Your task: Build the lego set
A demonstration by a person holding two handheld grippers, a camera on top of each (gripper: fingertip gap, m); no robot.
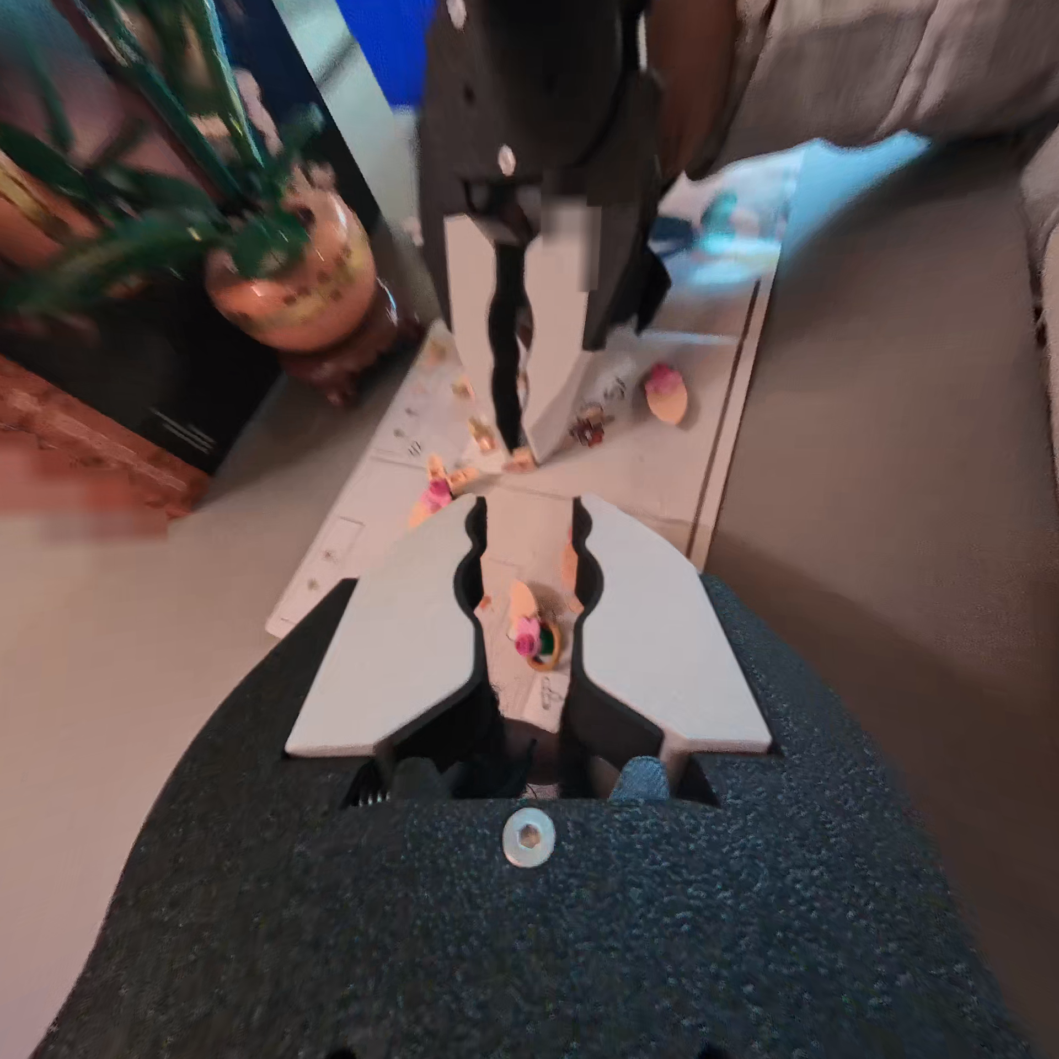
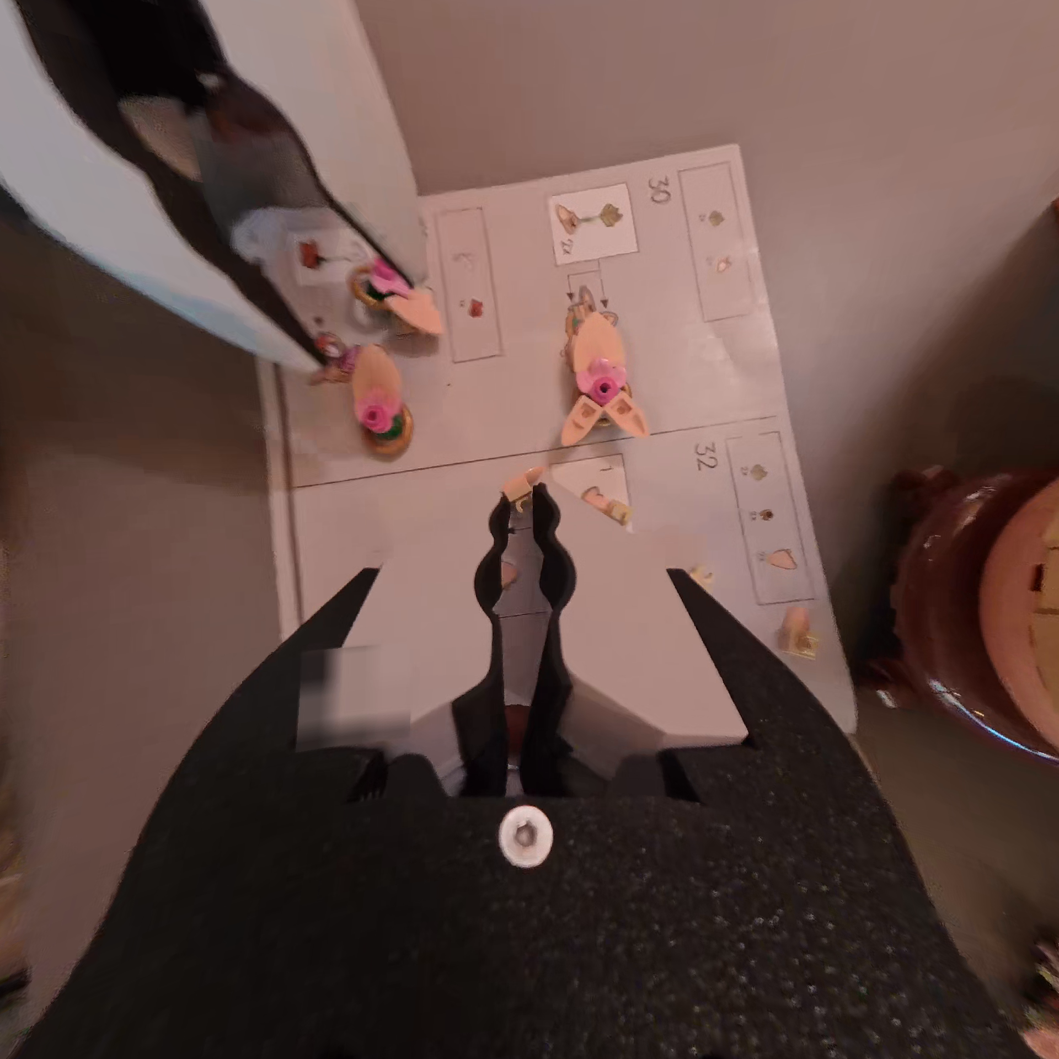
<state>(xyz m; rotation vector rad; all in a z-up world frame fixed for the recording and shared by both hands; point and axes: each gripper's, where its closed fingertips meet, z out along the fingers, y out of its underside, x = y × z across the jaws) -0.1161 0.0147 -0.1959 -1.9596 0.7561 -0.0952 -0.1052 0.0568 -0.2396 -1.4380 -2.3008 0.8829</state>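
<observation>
At the right gripper (image 2: 524, 495) tips, nearly-closed fingers pinch a tan petal piece (image 2: 524, 480); left gripper (image 1: 527, 504) fingers apart.

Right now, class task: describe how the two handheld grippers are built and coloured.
Both match: the left gripper and right gripper each have a black, grainy body with a silver centre screw and pale grey jaws whose inner edges are lined with wavy black padding.

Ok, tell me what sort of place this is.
Probably a living room at home, not a lab. A grey sofa stands behind a pale table, where an open instruction booklet carries small flower builds, beside a brick-built potted plant.
</observation>
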